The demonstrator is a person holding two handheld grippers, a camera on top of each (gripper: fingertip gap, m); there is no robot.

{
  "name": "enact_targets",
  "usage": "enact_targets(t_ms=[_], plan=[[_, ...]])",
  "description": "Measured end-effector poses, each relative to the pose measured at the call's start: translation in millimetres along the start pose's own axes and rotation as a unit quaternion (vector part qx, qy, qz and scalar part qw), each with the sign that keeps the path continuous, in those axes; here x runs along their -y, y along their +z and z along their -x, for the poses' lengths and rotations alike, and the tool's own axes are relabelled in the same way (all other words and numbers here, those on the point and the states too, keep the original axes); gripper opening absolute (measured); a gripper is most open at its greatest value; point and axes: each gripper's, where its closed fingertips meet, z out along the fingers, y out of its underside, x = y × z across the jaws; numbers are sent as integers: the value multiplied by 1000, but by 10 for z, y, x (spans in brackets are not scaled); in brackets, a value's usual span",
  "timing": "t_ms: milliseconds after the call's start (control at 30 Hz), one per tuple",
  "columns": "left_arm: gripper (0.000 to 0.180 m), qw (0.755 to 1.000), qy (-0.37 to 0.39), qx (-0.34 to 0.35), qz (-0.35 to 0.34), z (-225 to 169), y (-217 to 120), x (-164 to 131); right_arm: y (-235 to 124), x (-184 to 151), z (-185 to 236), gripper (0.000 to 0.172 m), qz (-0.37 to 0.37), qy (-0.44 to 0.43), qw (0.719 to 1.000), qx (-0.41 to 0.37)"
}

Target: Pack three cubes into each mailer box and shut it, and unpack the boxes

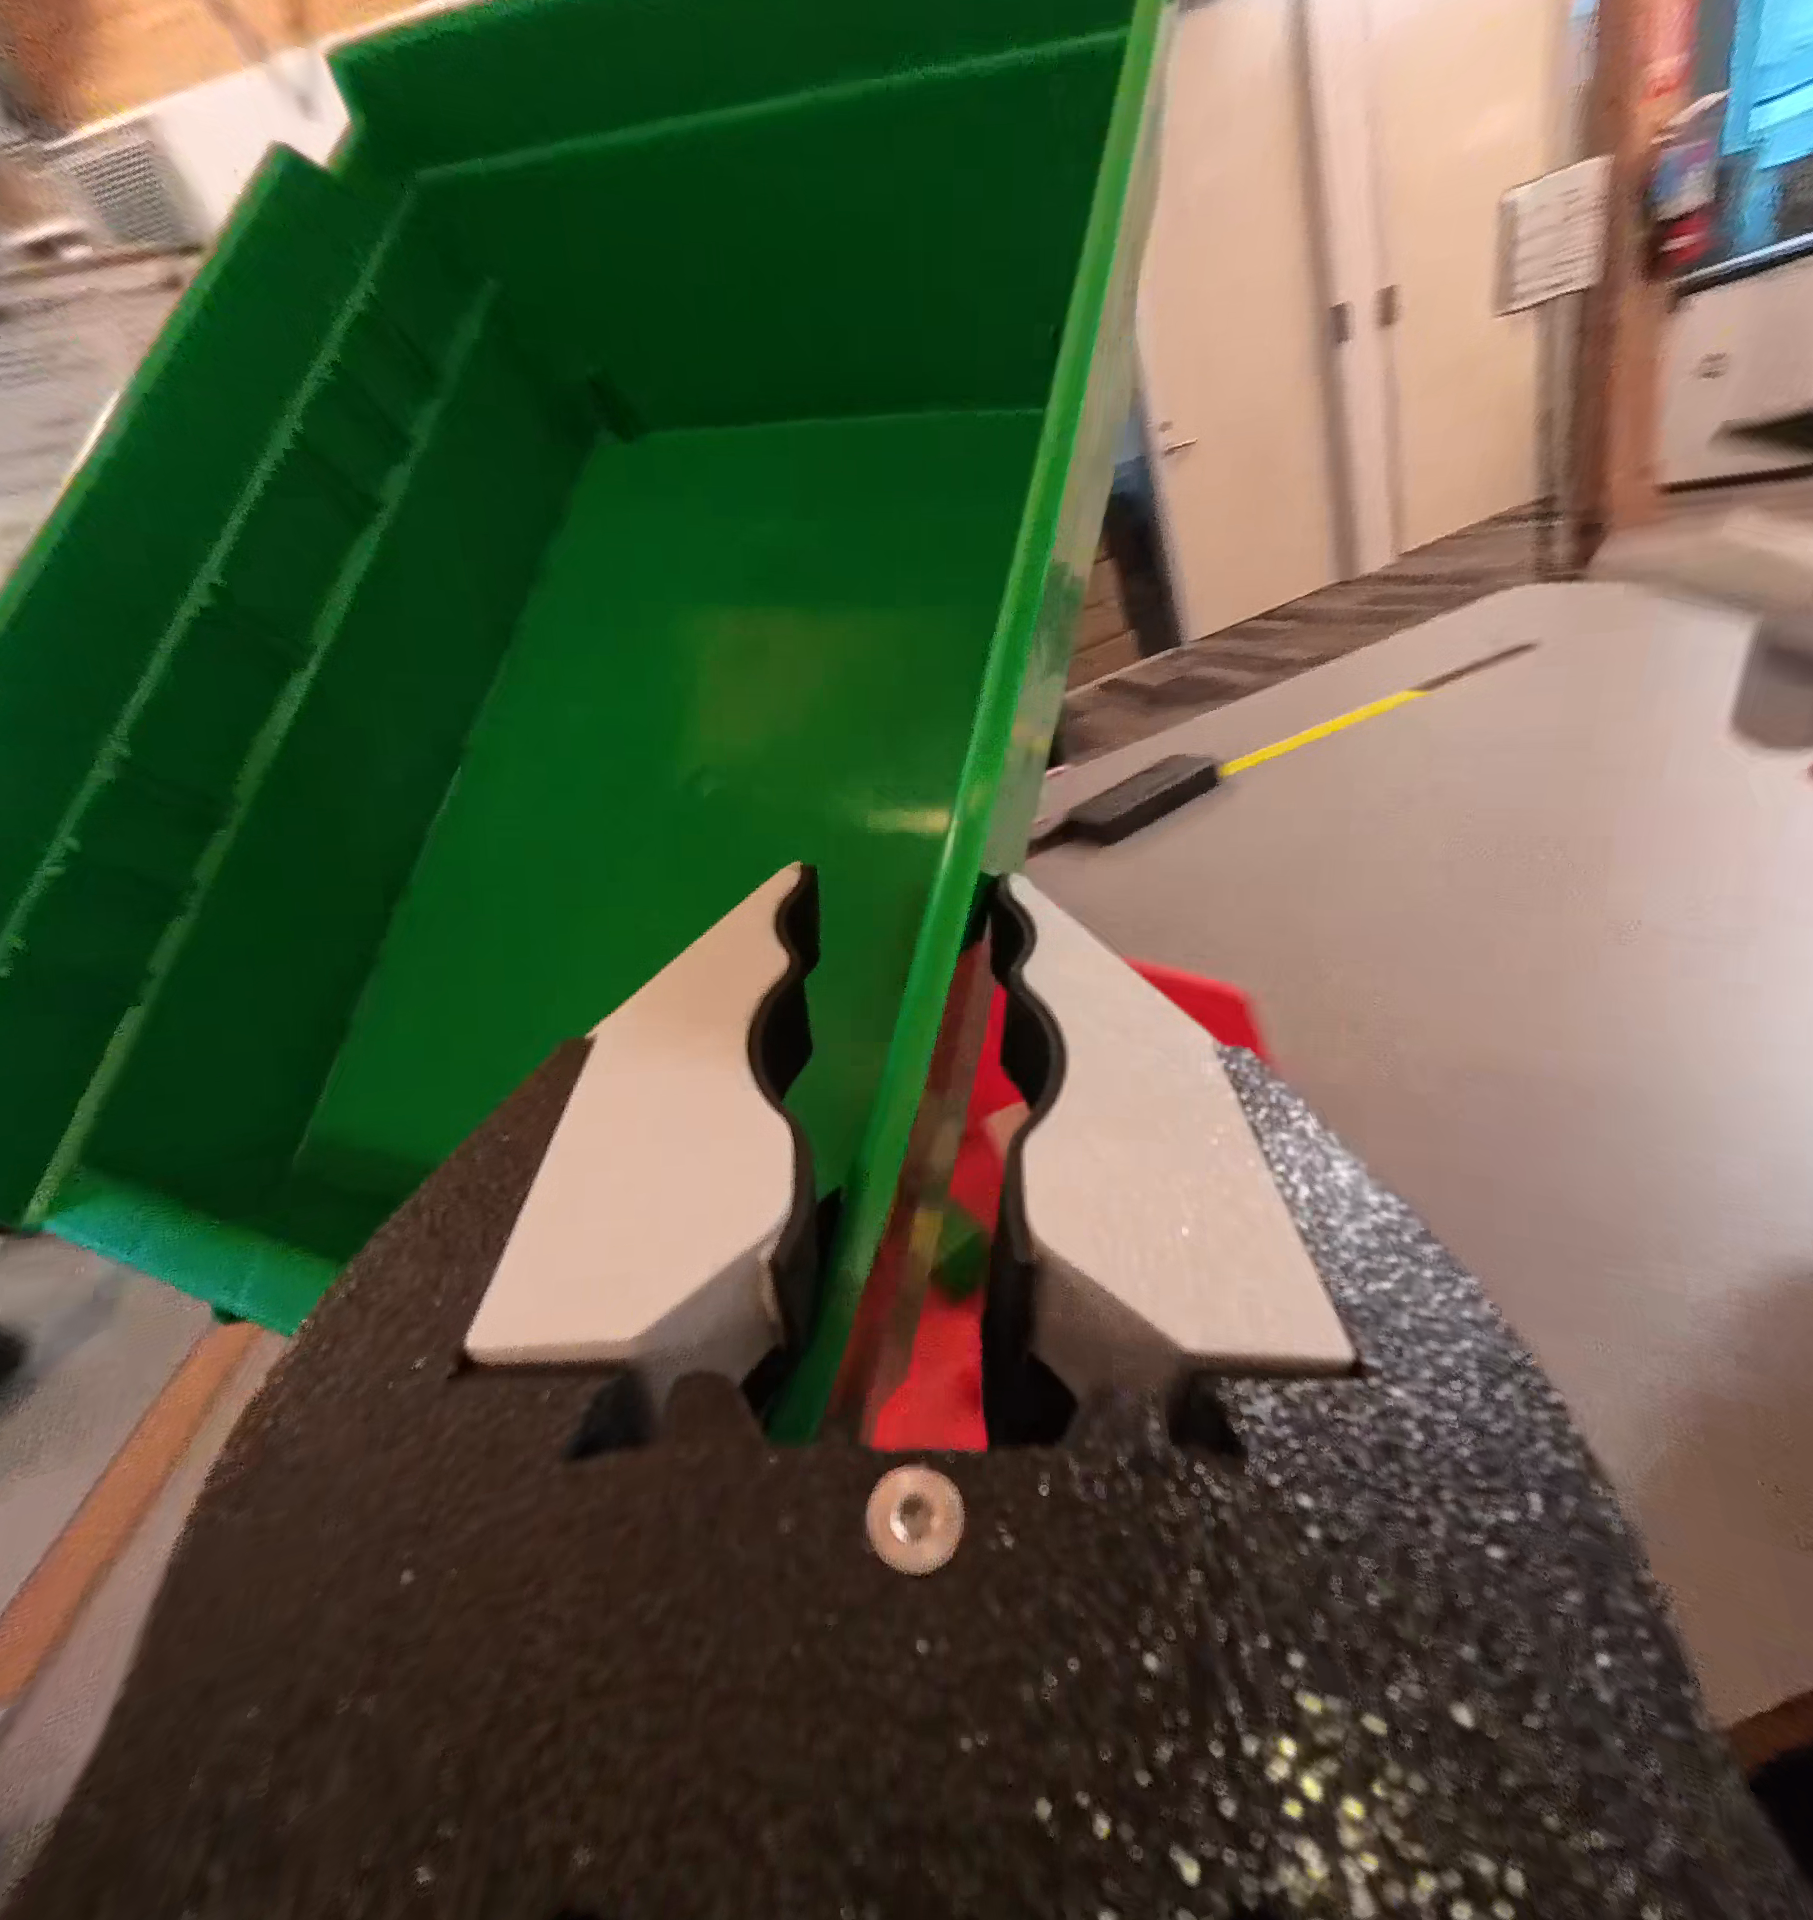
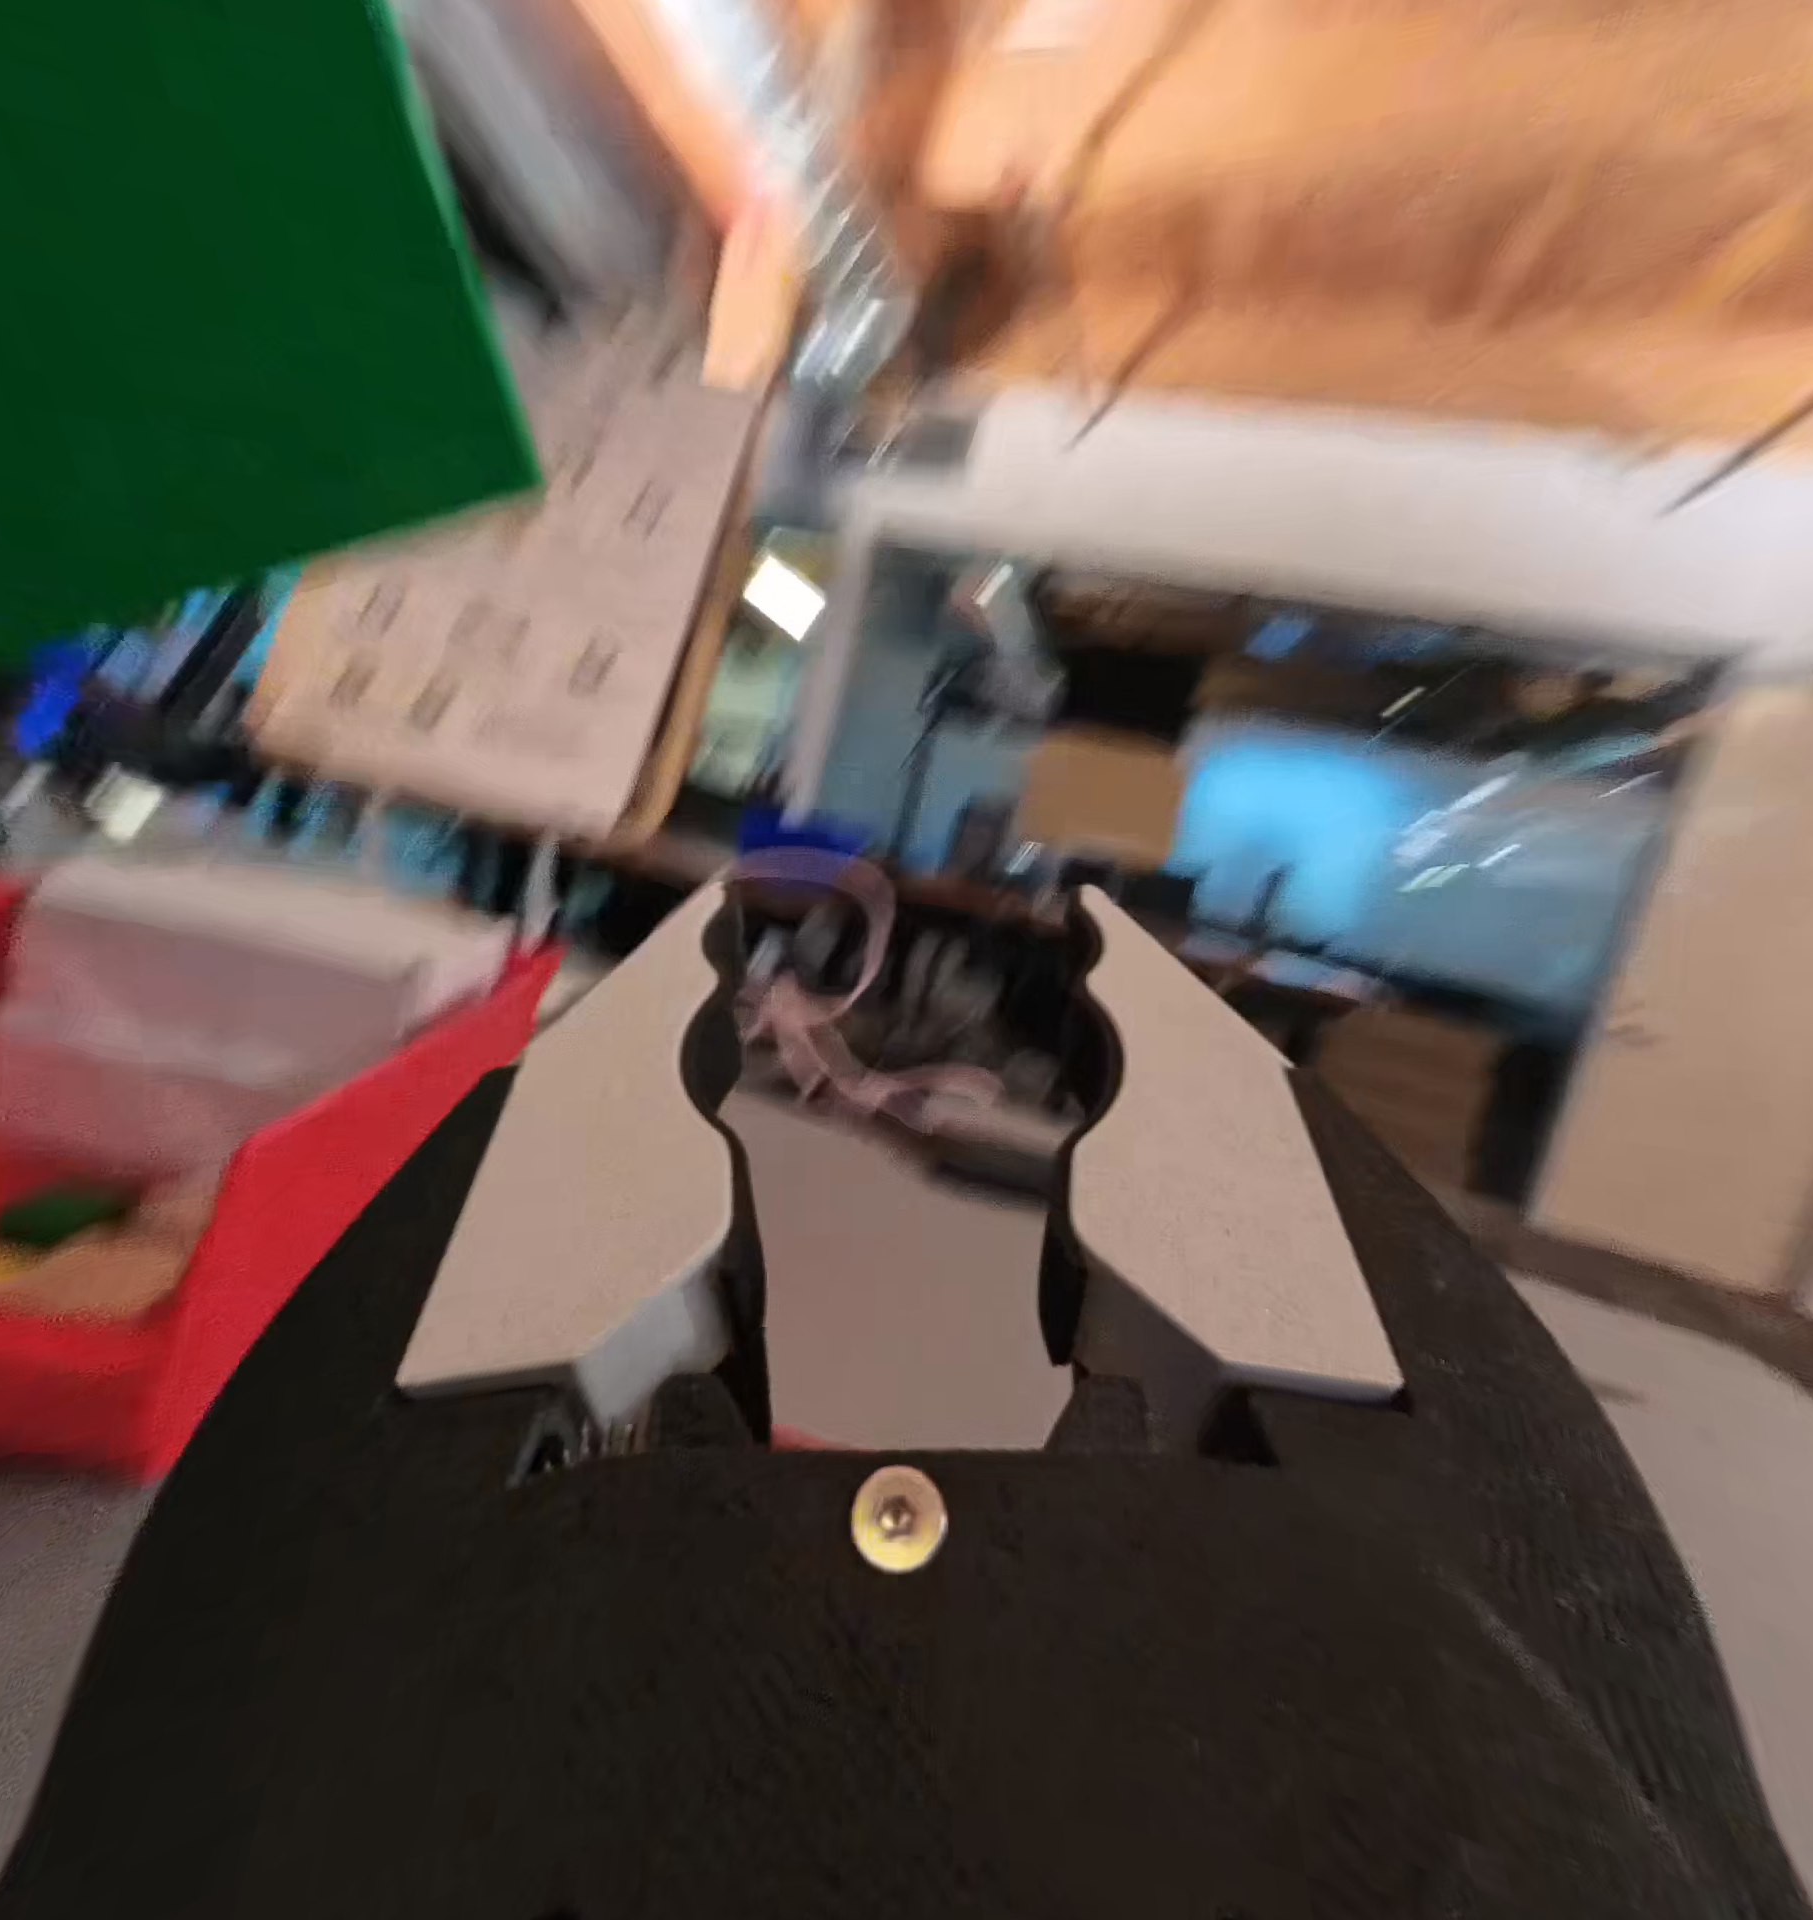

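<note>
1. Green box (image 1: pixel 590 644): open, tilted and raised off the tabletop (image 1: pixel 1504 987), inside facing the left wrist camera. No cubes visible inside. Judged light and fairly stiff: thin corrugated walls with a glossy face, so likely slippery under the pads and liable to flex or crease if pinched hard. Best hold is on a wall edge near a corner fold, where the sheet is stiffest.
2. Left gripper (image 1: pixel 902 883): partly closed around one thin side wall of the green box. The wall runs up between the fingers; the right pad (image 1: pixel 1027 997) looks to be against it, while a gap shows on the left side. Cannot tell whether the wall is firmly clamped.
3. Red box (image 1: pixel 1193 1003): below and just beyond the left gripper, mostly hidden. The right wrist view shows it open at lower left, with small green and yellow items inside, too blurred to identify.
4. Right gripper (image 2: pixel 902 914): wide open, nothing between its fingers, well apart from both boxes. The green box shows only as a panel at upper left.
5. Risk, as judged: a one-wall hold could let the box swing or slip.
</note>
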Motion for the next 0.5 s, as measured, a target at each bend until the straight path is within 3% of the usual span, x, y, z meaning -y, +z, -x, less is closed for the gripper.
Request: enact_targets(t_ms=[100,300,400,500], plan=[[32,996,14,-91,-16,-596,268,233,-718,679,-583,48,-160,19,982,-94],[32,955,20,-296,-1,-1981,790,521,-1633,1427,-1213,42,-255,-25,942,-215],[32,931,30,-362,37,-2598,1052,463,-1953,1598,-1343,38,-309,-24,920,-242],[32,912,53,-396,87,-3103,1313,270,-1962,1511,-1497,37,-290,2,925,-247]])
